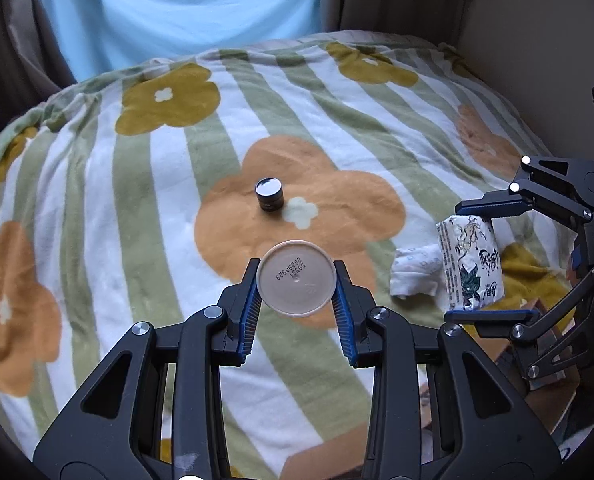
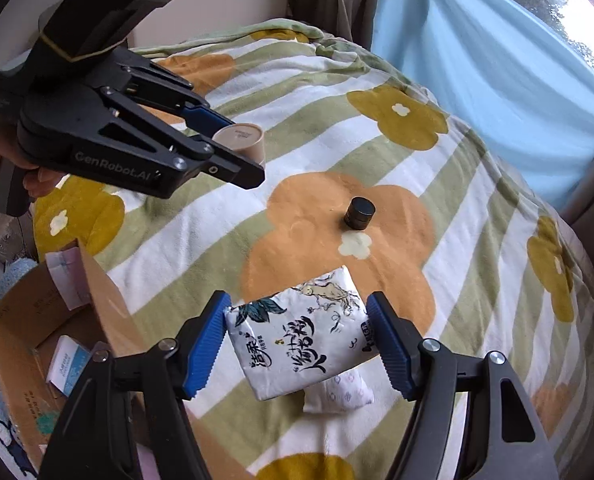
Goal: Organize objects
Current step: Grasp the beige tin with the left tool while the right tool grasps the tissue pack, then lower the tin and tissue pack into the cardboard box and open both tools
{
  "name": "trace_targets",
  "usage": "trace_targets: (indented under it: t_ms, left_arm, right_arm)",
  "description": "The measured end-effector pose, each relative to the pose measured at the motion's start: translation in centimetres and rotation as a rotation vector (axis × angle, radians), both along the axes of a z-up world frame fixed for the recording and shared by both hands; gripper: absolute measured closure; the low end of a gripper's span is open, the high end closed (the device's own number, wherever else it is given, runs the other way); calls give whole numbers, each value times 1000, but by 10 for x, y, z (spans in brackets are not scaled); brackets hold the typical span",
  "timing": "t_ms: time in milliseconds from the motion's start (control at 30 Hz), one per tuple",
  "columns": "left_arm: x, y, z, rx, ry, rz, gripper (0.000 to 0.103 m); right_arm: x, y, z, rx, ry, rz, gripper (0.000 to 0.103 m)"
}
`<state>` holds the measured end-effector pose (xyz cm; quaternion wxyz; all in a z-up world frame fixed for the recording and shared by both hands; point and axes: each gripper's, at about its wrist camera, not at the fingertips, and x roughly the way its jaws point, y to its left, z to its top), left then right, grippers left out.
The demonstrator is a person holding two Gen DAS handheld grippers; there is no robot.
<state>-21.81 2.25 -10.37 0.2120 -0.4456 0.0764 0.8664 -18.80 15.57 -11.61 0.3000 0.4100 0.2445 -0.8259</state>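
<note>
Left hand-held gripper (image 1: 296, 284) clamps a beige tub (image 1: 295, 278) by its sides, held above the bed (image 1: 97, 184); light, stiff, smooth-walled, probably slippery. Right hand-held gripper (image 2: 299, 340) pinches a tissue pack (image 2: 297, 336) across its short sides; soft, squashy. Cardboard box (image 2: 37, 320) at 9 o'clock. Small black jar (image 2: 360, 212) at 12, farther out: hard, grip its sides.

One tan cup (image 1: 295, 278), one black jar (image 1: 270, 196), two tissue packs (image 2: 297, 336), one cardboard box (image 2: 37, 344).
</note>
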Motion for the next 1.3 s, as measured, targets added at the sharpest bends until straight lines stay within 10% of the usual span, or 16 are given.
trace_targets:
  t_ms: [767,1300]
  left_arm:
    - [193,-2,-25,-58,23,132,73]
    - [223,5,-61,-103,-14,170,73]
  right_arm:
    - [153,12,0,-21,-9,-342,37]
    - [186,9,-22,-41,9,-431,37]
